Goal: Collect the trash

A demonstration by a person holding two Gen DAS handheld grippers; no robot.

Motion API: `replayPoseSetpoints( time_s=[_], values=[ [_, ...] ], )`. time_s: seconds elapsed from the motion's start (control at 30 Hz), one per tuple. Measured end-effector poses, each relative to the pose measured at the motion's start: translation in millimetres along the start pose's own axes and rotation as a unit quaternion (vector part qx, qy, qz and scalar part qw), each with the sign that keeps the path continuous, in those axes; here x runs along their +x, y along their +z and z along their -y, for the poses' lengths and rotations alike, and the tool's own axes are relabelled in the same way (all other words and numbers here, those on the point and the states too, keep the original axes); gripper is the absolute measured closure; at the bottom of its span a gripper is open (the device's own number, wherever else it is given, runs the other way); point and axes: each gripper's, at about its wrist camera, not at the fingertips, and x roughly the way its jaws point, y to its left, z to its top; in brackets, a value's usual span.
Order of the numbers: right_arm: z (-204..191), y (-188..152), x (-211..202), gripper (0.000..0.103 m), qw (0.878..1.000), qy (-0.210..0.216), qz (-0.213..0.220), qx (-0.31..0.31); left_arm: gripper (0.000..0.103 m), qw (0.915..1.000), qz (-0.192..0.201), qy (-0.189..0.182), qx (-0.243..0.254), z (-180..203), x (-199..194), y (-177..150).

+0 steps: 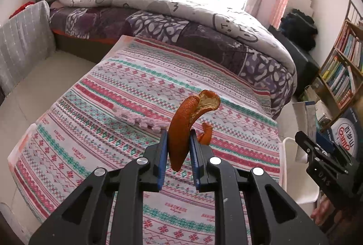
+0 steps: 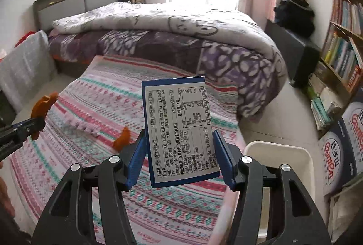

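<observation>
Ahead of both grippers the cloth-covered table (image 1: 140, 90) lies mostly bare; only a small peel scrap (image 2: 122, 138) and a pink knit strip (image 1: 138, 120) sit on it, just ahead of the left gripper (image 1: 179, 143). Beyond the table the bed (image 1: 181, 25) blocks the way. Right of the right gripper (image 2: 179, 149), a white bin (image 2: 281, 154) stands open-topped, with boxes (image 2: 340, 149) and a bookshelf (image 2: 340, 45) crowding the far side.

small orange peel piece (image 1: 206, 134) on patterned tablecloth (image 1: 127, 95)
</observation>
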Motion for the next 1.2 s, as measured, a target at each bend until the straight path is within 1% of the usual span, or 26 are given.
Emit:
replayPoseSetpoints(
  time_s=[0.27,0.57,0.8,1.03,1.1,1.2],
  values=[
    [25,-4,-3,0.048,1.0,-0.022,-0.003,0.01,0.084,0.9997,-0.008,-0.017,0.014,31,11,-1],
    [55,-8,-3,0.048,0.998,-0.048,-0.011,0.031,0.084,0.9983,-0.016,-0.041,0.038,73,21,-5],
    [82,-11,-6,0.047,0.996,-0.067,-0.014,0.051,0.084,0.9969,-0.019,-0.055,0.053,97,27,-8],
    [117,-14,0,0.047,0.991,-0.091,-0.038,0.088,0.084,0.9947,-0.026,-0.068,0.072,119,31,-13],
    [129,-17,3,0.047,0.988,-0.107,-0.052,0.096,0.084,0.9941,-0.028,-0.071,0.078,124,32,-15],
    [148,-22,8,0.047,0.983,-0.117,-0.08,0.119,0.084,0.9929,-0.031,-0.076,0.087,133,33,-19]
  ],
)
